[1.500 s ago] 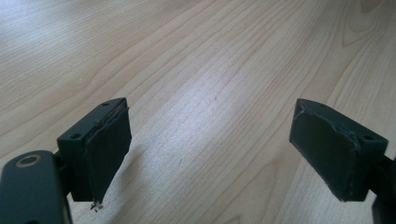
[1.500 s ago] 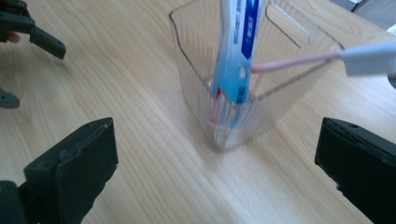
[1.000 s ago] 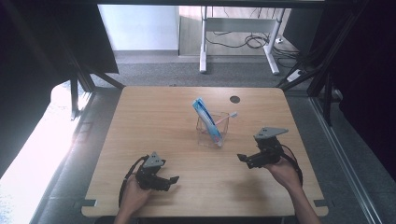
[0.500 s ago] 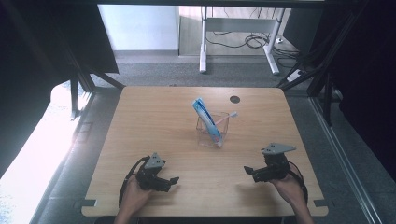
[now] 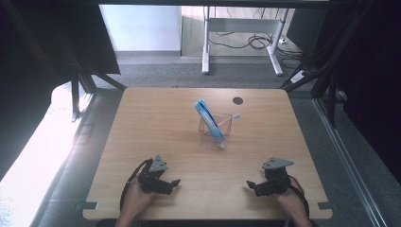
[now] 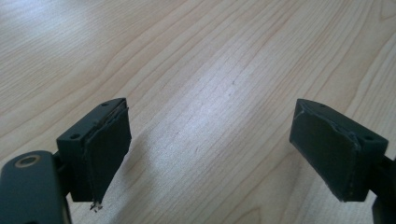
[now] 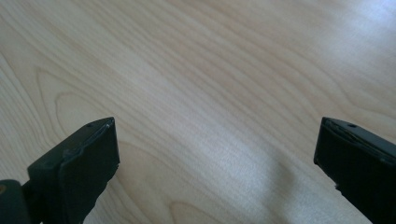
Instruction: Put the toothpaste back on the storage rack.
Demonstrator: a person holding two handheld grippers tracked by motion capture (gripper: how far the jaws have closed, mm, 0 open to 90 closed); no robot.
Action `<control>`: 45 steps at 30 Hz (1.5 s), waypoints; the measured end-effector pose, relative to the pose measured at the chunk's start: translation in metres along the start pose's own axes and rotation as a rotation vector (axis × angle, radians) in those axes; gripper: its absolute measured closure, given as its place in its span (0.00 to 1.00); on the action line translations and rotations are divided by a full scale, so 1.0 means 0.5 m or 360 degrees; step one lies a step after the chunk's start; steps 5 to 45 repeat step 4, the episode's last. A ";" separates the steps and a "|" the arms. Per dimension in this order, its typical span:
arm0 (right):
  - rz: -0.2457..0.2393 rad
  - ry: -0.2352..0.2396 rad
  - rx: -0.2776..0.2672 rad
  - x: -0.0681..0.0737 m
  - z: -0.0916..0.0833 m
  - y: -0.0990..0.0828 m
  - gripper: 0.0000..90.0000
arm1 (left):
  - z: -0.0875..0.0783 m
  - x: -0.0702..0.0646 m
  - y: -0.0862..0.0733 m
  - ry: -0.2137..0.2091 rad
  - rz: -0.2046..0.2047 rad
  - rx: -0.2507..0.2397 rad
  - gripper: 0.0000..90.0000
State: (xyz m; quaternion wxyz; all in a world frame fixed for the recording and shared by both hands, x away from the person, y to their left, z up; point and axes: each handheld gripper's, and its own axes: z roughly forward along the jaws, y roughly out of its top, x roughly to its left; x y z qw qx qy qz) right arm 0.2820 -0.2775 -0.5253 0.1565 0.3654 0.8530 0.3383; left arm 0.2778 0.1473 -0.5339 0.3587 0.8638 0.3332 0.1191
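Since the earlier frames, the right gripper point(image 5: 252, 185) has been drawn back from beside the holder toward the near edge of the table, while the left gripper point(image 5: 171, 183) has kept its place near the near left edge. Both are seen in the high view resting low over the light wooden table point(image 5: 151, 123), each held in a hand coming in from the bottom, with their tips turned toward each other and well apart.

In the left gripper view, the jaws are spread wide, with bare wood grain between the black pads point(image 6: 106, 154) and nothing gripped. In the right gripper view, the jaws are likewise set wide apart, the pads point(image 7: 86, 170) standing over bare tabletop, and nothing is held.

A clear, square plastic holder point(image 5: 208, 130) is seen upright near the middle of the table, well apart from both grippers and farther from the person than either. A blue and white toothpaste tube point(image 5: 208, 117) is leaned inside it, its upper end tilted to the left above the rim. A pink toothbrush point(image 5: 228, 118) is also stood in the holder, slanted to the right, with its head clear of the rim. A small dark round hole point(image 5: 238, 100) is seen in the tabletop beyond the holder.
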 end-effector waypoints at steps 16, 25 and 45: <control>-0.0020 -0.0005 0.0014 0.002 0.003 -0.004 0.00 | 0.005 0.000 0.000 0.0034 0.0009 0.0051 0.14; -0.0020 -0.0005 0.0014 0.002 0.003 -0.004 0.00 | 0.005 0.000 0.000 0.0034 0.0009 0.0051 0.14; -0.0020 -0.0005 0.0014 0.002 0.003 -0.004 0.00 | 0.005 0.000 0.000 0.0034 0.0009 0.0051 0.14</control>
